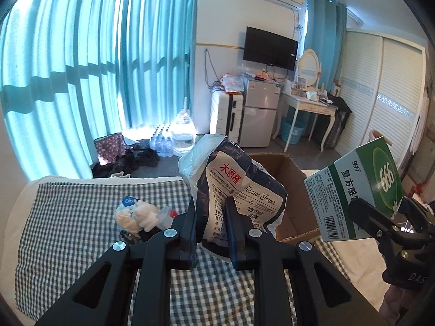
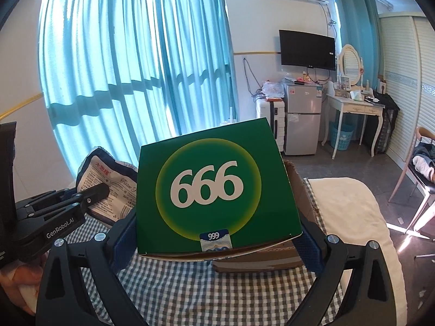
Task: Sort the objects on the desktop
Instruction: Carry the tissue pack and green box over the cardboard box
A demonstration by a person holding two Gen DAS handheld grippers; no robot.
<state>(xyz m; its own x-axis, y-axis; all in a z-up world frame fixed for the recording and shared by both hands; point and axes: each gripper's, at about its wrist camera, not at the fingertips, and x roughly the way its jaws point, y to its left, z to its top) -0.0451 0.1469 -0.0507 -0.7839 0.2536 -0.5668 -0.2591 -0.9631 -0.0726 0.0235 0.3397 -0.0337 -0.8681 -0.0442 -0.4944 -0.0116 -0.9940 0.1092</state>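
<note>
Two things are in the air at once, both carried above the checked cloth toward an open cardboard box [image 1: 293, 190]. First, the tissue paper pack [image 1: 239, 190], a soft plastic-wrapped bundle, is pinched near its lower end by the left gripper [image 1: 213, 233], whose jaws stand almost together and crease the film inward; it looks light and squashy, with a slick wrapper that could slide, so a hold across the flat printed faces low on the pack, as now, seems the safest, since the loose crumpled top would only stretch. Second, the green medicine carton [image 2: 214, 187], a stiff paperboard box with sharp edges, glossy print and a sealing sticker on its front flap, sits clamped across its width between the blue-padded fingers of the right gripper [image 2: 214, 241]; it is likely light and fairly rigid, though thin board dents under hard pressure, so gripping the two narrow side walls suits it. Behind it, the corrugated box shows rough brown walls and raised flaps. Beyond, a heap of crumpled white tissue and small packets [image 1: 141, 214] lies on the gingham cloth [image 1: 68, 217], a woven, matte fabric over a pale padded surface.
</note>
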